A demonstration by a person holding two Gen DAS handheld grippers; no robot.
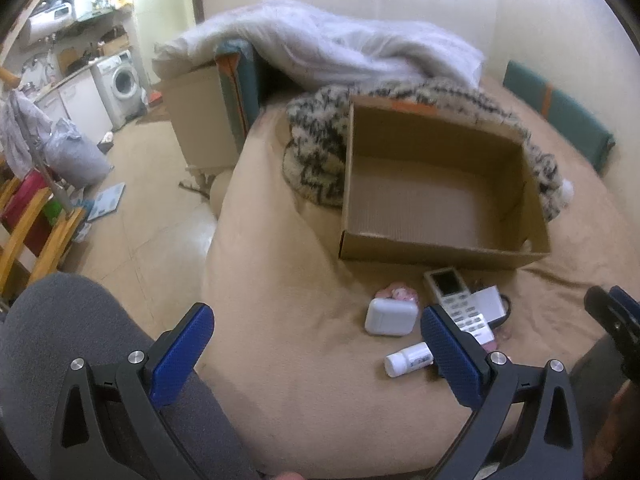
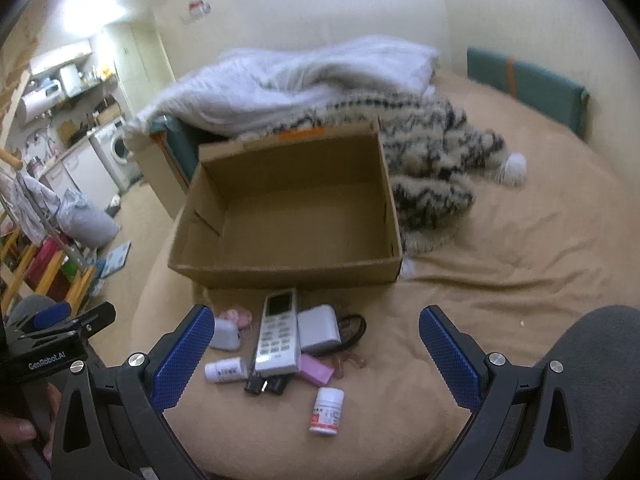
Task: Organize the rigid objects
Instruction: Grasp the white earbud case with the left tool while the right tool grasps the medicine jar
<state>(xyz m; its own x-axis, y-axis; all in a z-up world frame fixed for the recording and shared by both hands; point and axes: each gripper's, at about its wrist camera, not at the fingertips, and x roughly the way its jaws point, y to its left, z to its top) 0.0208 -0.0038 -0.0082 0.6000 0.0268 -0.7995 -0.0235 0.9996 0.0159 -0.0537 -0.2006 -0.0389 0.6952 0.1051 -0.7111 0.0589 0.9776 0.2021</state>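
Beige bedding covers the bed that carries everything. On it sits an open, empty brown cardboard box, with a black-and-cream patterned fuzzy blanket behind it. Just in front of the box lie a white remote control, a white rounded case, a small white bottle lying on its side, and an upright white pill bottle with a red-marked label. Both the left hand-held gripper and the right hand-held gripper hover with fingers spread wide, holding nothing.
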